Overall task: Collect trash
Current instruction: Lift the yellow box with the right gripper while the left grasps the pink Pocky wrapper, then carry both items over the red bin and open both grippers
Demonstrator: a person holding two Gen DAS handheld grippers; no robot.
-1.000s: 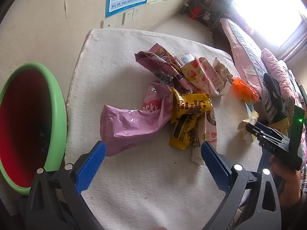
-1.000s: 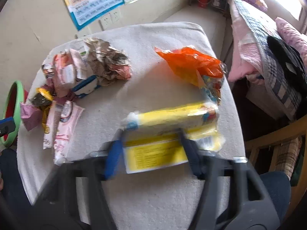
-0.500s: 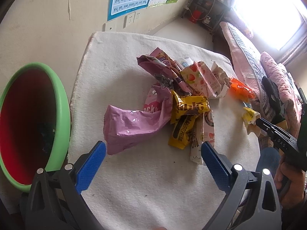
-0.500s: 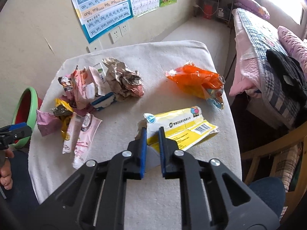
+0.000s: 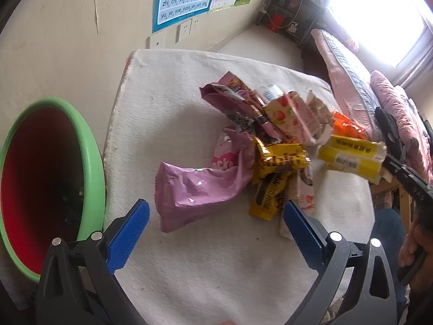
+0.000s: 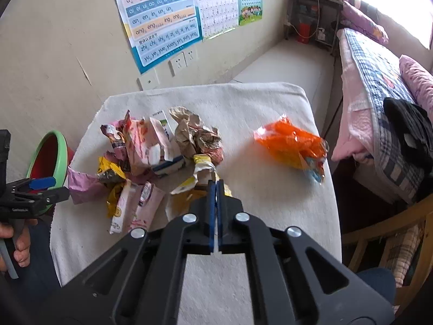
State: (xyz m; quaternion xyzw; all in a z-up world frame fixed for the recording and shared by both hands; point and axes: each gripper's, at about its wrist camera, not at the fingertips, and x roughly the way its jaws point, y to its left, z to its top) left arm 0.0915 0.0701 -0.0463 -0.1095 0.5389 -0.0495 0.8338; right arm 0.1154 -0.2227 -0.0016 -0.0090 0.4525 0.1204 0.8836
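The right gripper (image 6: 216, 187) is pressed shut on the yellow wrapper (image 5: 351, 157), which is held lifted above the bench (image 6: 270, 203) near its near edge. The left gripper (image 5: 213, 224) is held with jaws spread wide, empty. A wrapper pile (image 6: 151, 151) lies toward the left edge; an orange wrapper (image 6: 292, 146) lies by the right edge. A green basin (image 5: 92, 168) stands beyond the left edge.

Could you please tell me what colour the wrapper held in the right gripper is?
Yellow, with white ends; the wrapper shows best in the left wrist view.

L gripper (image 5: 213, 220) open, wrapper pile (image 5: 259, 146), green bin (image 5: 92, 168)
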